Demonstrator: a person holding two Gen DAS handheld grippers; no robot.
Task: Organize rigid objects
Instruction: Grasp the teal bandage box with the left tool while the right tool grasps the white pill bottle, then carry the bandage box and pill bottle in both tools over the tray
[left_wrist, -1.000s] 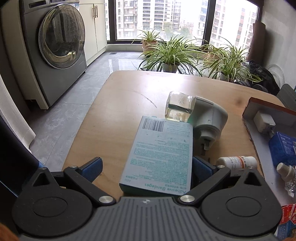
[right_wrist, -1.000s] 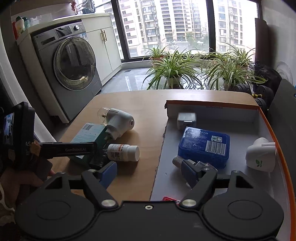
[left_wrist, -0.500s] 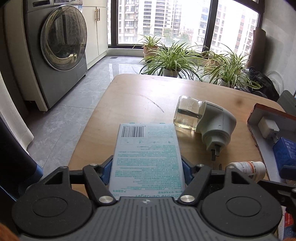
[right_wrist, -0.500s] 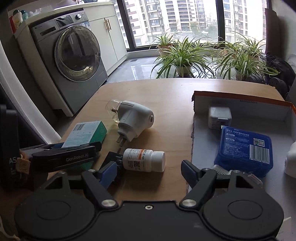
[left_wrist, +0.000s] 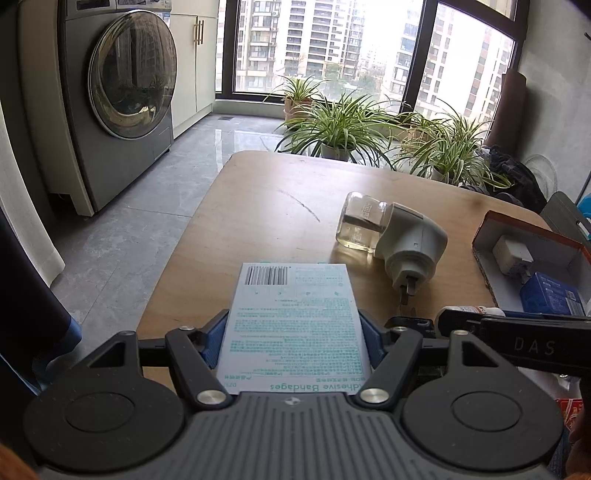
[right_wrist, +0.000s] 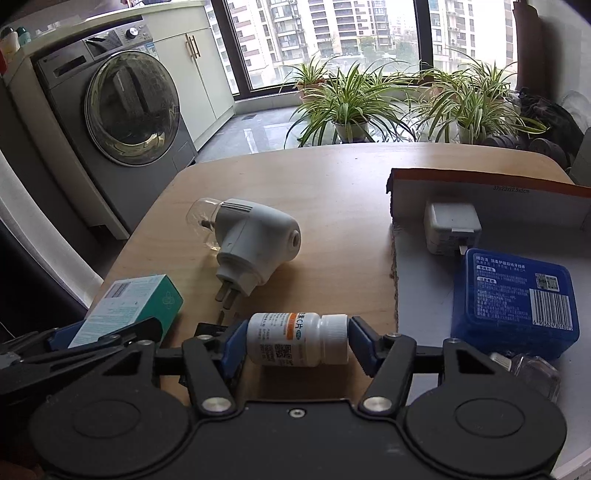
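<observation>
My left gripper (left_wrist: 291, 339) is shut on a pale green adhesive bandage box (left_wrist: 291, 321), held by its two long sides over the wooden table (left_wrist: 266, 206). The box also shows in the right wrist view (right_wrist: 129, 306). My right gripper (right_wrist: 297, 341) is closed around a white pill bottle (right_wrist: 297, 343) lying on its side, one pad at its base, one at its cap. A white plug-in device with a clear bottle (right_wrist: 255, 236) lies on the table between them; it also shows in the left wrist view (left_wrist: 402, 240).
An open cardboard tray (right_wrist: 487, 184) at the right holds a white charger (right_wrist: 450, 225), a blue plastic case (right_wrist: 517, 306) and a small clear item (right_wrist: 532, 373). A washing machine (left_wrist: 118, 92) and potted plants (left_wrist: 340, 122) stand beyond the table.
My left gripper closed on the bandage box and squared it between the fingers. My right gripper moved left from the tray and closed around the pill bottle.
</observation>
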